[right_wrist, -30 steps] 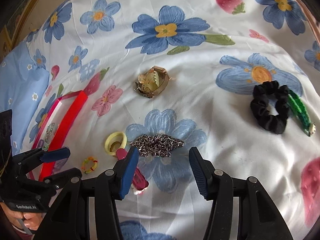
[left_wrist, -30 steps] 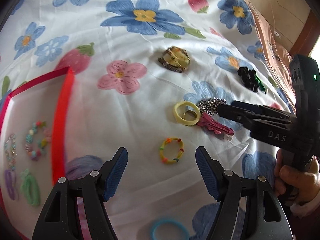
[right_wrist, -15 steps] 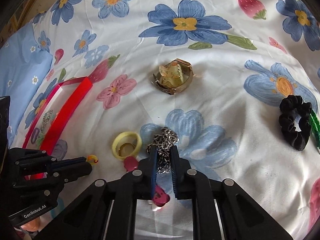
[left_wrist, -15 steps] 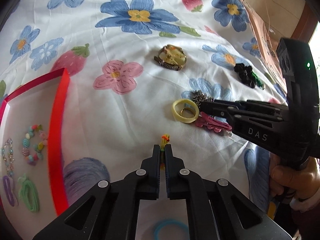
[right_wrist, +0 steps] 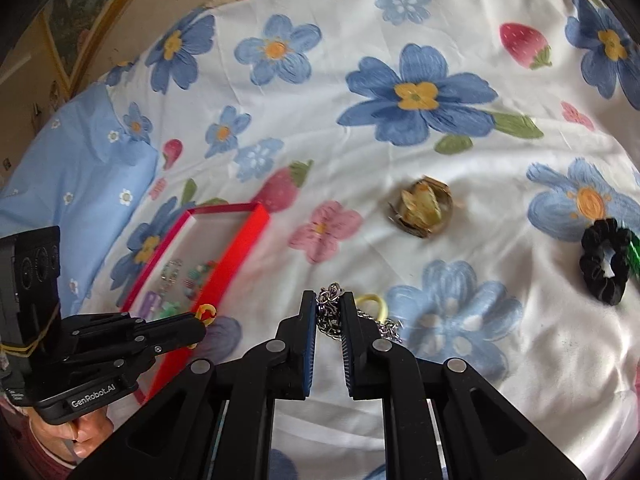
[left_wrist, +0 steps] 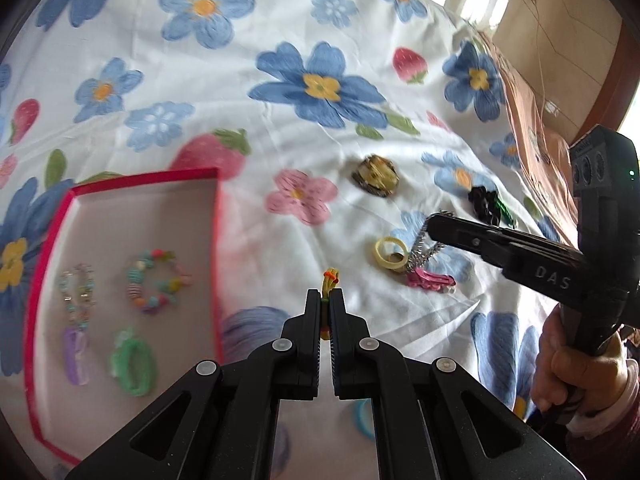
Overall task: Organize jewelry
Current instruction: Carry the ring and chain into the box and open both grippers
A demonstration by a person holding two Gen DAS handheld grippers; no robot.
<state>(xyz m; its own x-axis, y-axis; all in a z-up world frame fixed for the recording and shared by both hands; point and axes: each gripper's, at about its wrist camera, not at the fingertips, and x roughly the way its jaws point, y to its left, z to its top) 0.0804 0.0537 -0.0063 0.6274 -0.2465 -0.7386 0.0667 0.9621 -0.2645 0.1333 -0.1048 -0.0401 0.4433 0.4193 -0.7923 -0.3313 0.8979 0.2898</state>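
My left gripper (left_wrist: 325, 300) is shut on a yellow-orange bead bracelet (left_wrist: 330, 279), lifted above the floral sheet, right of the red tray (left_wrist: 216, 240). It also shows in the right wrist view (right_wrist: 200, 322), with the bracelet (right_wrist: 206, 314) at its tip. My right gripper (right_wrist: 328, 314) is shut on a silver chain (right_wrist: 329, 308), which hangs down from it; in the left wrist view the chain (left_wrist: 426, 246) dangles from that gripper (left_wrist: 434, 226). The tray holds a beaded bracelet (left_wrist: 154, 282), a charm chain (left_wrist: 78, 288), a purple piece (left_wrist: 76, 354) and a green piece (left_wrist: 132, 362).
On the sheet lie a yellow ring (left_wrist: 390, 254), a pink clip (left_wrist: 430, 279), a gold-brown watch (right_wrist: 422, 210), a black scrunchie (right_wrist: 604, 266) with a green clip (right_wrist: 634, 260), and a blue ring (left_wrist: 362, 416). A blue pillow (right_wrist: 72, 184) lies far left.
Both grippers, which shut half a second ago, have lifted: the left with the bead bracelet toward the tray, the right with the chain off the sheet.
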